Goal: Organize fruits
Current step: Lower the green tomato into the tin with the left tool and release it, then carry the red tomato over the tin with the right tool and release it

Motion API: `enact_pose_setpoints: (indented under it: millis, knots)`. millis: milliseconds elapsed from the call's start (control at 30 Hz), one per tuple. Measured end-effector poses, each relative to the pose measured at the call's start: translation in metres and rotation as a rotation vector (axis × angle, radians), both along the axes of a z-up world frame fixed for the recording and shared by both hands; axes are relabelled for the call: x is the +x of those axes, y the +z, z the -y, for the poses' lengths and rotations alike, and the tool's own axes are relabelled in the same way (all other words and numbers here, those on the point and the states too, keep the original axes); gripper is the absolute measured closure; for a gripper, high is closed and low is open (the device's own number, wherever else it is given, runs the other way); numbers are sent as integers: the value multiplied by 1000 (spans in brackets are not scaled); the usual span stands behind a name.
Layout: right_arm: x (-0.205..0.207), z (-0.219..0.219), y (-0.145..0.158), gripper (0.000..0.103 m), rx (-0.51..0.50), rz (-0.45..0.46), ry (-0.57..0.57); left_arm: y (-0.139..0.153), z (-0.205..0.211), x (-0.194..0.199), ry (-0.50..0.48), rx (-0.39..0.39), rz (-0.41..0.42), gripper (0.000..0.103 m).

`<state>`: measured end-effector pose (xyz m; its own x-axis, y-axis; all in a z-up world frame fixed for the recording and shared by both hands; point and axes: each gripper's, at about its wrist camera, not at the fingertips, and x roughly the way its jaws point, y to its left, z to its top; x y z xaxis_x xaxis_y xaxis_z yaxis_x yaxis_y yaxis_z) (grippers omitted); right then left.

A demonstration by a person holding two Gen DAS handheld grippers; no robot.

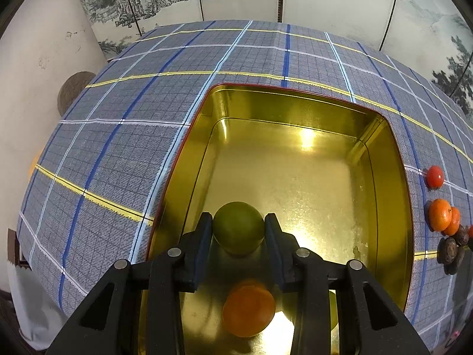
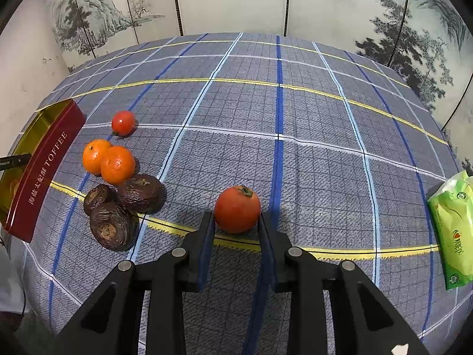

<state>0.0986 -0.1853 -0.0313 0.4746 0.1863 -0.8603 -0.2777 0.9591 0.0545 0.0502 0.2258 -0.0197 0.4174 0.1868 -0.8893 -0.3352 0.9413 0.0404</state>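
My left gripper (image 1: 238, 222) is shut on a green fruit (image 1: 238, 227) and holds it over the gold tin (image 1: 298, 103). An orange (image 1: 249, 308) lies in the tin below the gripper. My right gripper (image 2: 236, 217) is shut on a red persimmon (image 2: 237, 209) just above the checked cloth. On the cloth to its left lie a small red persimmon (image 2: 123, 122), two oranges (image 2: 108, 160) and three dark brown fruits (image 2: 121, 207). The same fruits show at the right edge of the left wrist view, the oranges (image 1: 442, 216) among them.
The tin's red outer wall (image 2: 38, 174) with TOFFEE lettering stands at the left of the right wrist view. A green tissue pack (image 2: 450, 230) lies at the table's right edge. A painted folding screen (image 2: 236, 0) stands behind the table.
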Motion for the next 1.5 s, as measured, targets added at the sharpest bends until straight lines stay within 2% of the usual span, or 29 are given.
enact_pose_setpoints:
  millis: [333,467,800,1100,1167,1500]
  knots:
    - [-1,-5,10,77,-12,17,9,-7,-4,-4,13,-21,-16,63]
    - [3,-4,9,74,-10,7,-1,-8,-3,-8,12,-24,-11,62]
    - [13,-2,-3,72,-32,-18,-18,5,1,-16,5,-34,31,59]
    - [13,-2,-7,74,-42,-29,-20,14,8,-23,0,-43,53,52]
    - [13,-3,-7,74,-43,-27,-18,17,10,-24,-3,-38,58,46]
    - [6,-22,15,74,-26,10,29,29,16,-33,-12,-33,96,33]
